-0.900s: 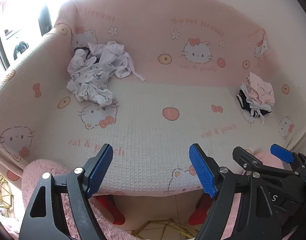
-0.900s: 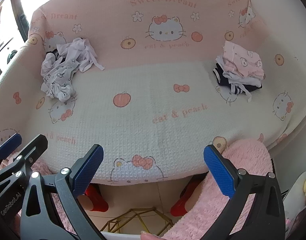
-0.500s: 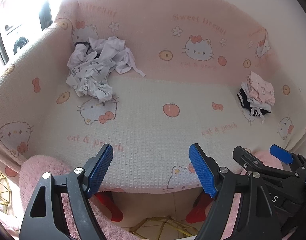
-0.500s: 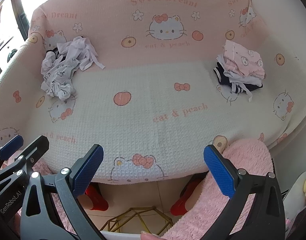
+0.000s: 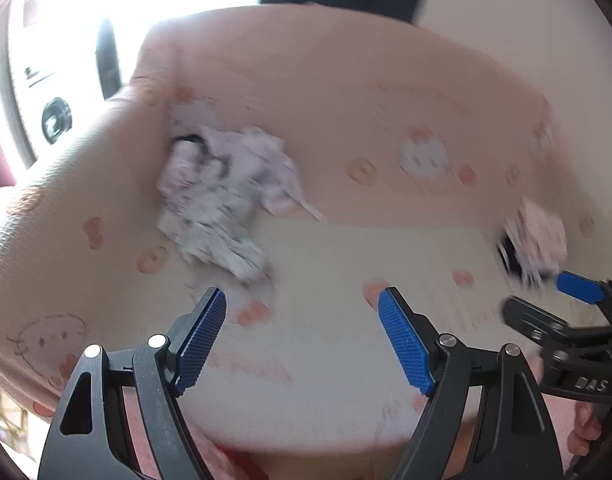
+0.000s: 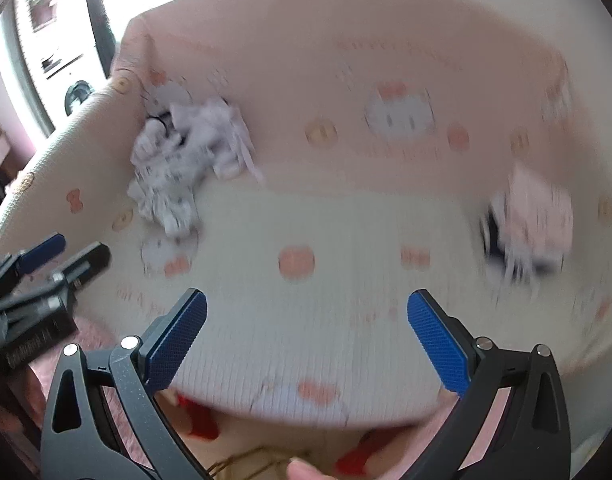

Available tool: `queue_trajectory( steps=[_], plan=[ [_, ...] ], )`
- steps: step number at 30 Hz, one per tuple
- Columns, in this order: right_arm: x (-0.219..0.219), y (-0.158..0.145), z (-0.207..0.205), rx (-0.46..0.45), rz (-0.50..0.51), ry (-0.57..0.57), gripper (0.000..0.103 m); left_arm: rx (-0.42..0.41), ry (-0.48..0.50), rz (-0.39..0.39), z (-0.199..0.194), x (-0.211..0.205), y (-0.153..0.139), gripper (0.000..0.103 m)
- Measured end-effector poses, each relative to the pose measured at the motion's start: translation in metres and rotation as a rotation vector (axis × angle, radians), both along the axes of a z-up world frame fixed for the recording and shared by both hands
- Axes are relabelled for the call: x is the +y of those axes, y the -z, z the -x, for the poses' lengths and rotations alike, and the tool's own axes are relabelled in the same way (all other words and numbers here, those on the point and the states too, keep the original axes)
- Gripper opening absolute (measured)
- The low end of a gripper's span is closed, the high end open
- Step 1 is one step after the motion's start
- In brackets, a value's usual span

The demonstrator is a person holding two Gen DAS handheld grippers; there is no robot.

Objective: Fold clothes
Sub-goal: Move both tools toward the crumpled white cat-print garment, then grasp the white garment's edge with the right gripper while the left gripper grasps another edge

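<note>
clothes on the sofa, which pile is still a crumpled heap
The white patterned pile at the left end by the armrest. It lies loose and rumpled, while the pink-topped stack at the right end looks squared off.

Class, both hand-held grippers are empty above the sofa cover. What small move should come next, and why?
Probably carry the left hand-held gripper toward the crumpled white pile at the far left. Both it and the right hand-held gripper are open and empty; the stack at right already looks folded.
</note>
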State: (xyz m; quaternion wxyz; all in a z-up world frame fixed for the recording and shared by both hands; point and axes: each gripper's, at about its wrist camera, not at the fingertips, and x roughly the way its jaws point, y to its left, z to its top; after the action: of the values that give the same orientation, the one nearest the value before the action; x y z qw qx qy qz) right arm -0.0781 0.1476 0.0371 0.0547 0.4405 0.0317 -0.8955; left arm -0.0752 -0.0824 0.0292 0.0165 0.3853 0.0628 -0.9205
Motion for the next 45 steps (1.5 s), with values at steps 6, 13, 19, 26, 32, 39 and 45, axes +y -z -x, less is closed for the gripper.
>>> queue_trajectory(
  steps=[6,13,19,26,32,39,45],
  plan=[
    [-0.052,0.009,0.061,-0.065,-0.024,-0.131,0.102,-0.075,-0.190,-0.091,0.052,-0.089,0.043,0.081],
    [-0.105,0.065,0.107,-0.192,-0.018,-0.213,0.102,-0.233,-0.276,-0.215,0.117,-0.143,0.131,0.081],
    [-0.142,0.123,0.162,-0.295,0.065,-0.215,0.093,-0.274,-0.219,-0.346,0.164,-0.159,0.186,0.081],
    [-0.186,0.189,0.209,-0.350,0.136,-0.278,0.085,-0.311,-0.170,-0.444,0.186,-0.167,0.220,0.081],
    [-0.196,0.223,0.217,-0.384,0.180,-0.283,0.052,-0.249,-0.087,-0.449,0.199,-0.152,0.221,0.065],
    [-0.192,0.205,0.202,-0.331,0.167,-0.326,0.019,-0.229,-0.034,-0.339,0.201,-0.115,0.208,0.028],
    [-0.138,0.182,0.155,-0.292,0.153,-0.265,0.015,-0.268,0.034,-0.369,0.163,-0.080,0.199,0.026]
  ],
)
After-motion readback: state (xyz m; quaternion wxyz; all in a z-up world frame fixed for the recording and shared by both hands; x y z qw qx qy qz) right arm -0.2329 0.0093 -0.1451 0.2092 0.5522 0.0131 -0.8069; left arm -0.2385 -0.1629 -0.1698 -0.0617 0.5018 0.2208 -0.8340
